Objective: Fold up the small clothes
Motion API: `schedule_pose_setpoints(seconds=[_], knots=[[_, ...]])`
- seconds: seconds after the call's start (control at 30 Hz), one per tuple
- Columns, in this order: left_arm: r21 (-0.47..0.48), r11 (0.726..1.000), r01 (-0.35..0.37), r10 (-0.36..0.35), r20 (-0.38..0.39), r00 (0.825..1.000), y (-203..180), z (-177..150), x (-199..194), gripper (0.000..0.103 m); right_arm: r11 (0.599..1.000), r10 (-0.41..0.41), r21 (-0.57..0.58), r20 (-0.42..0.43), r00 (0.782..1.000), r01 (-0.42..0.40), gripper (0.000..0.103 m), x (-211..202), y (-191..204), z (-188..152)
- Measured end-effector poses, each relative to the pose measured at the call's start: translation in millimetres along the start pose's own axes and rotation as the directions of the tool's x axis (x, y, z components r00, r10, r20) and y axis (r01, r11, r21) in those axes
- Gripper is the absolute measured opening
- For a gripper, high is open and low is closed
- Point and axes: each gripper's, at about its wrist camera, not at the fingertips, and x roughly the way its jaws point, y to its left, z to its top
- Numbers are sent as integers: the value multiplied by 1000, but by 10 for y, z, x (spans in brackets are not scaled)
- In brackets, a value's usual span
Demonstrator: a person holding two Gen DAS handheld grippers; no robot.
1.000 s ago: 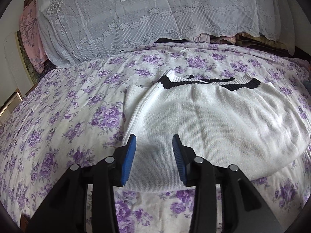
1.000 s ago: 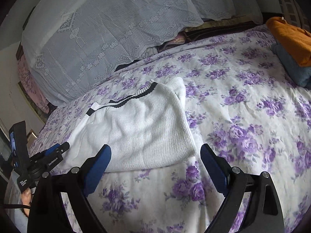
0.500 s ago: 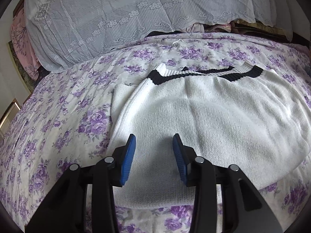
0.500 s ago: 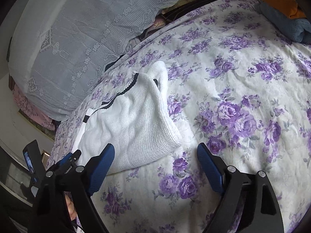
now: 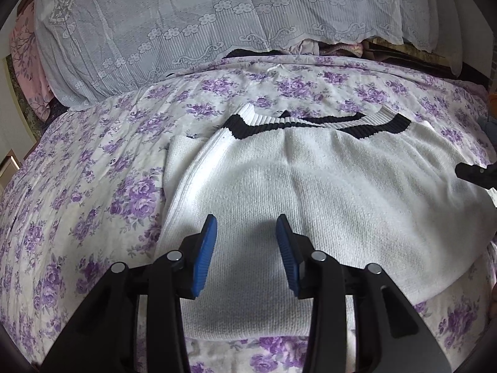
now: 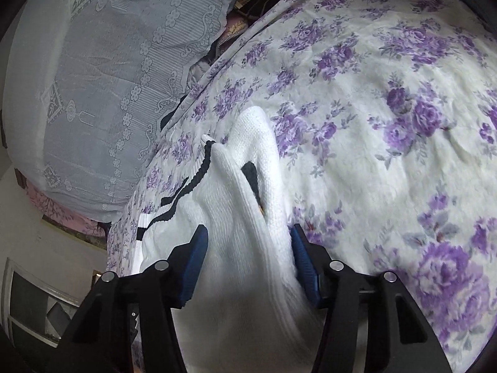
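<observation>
A white knit sweater [image 5: 326, 192] with black-striped collar lies folded on the purple-flowered bedsheet [image 5: 77, 192]. My left gripper [image 5: 245, 233] is open and hovers over the sweater's near left part, with nothing between its blue pads. My right gripper [image 6: 248, 245] is around the sweater's right edge [image 6: 248, 217], with a bunched fold of knit between its blue pads; the jaws are partly closed, and whether they pinch the cloth is unclear. A bit of the right gripper shows at the right edge of the left wrist view [image 5: 475, 172].
A large bundle under a white lace cover [image 5: 217, 21] stands along the far side of the bed. Pink cloth [image 5: 21, 62] hangs at the far left. Flowered sheet [image 6: 403, 124] stretches to the right of the sweater.
My right gripper has moved in onto the sweater's right edge and narrowed its jaws around a fold. My left gripper has moved slightly forward over the sweater, still open.
</observation>
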Motion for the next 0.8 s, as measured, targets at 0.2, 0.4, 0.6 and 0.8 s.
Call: schedule_pose_setpoints(seconds=[0.2, 0.4, 0.6, 0.8], knots=[[7, 1000, -3, 3, 12, 1000, -60, 101, 98, 39, 996, -31, -88, 31, 999, 34, 57, 95, 111, -13], [23, 999, -30, 30, 10, 999, -110, 153, 204, 41, 993, 25, -115, 52, 998, -19, 38, 29, 124, -41], [33, 998, -50, 50, 12, 999, -118, 138, 229, 45, 984, 18, -180, 37, 999, -11, 40, 72, 245, -67], [23, 999, -41, 40, 16, 999, -117, 137, 201, 45, 994, 40, -105, 2, 999, -40, 41, 132, 112, -29]])
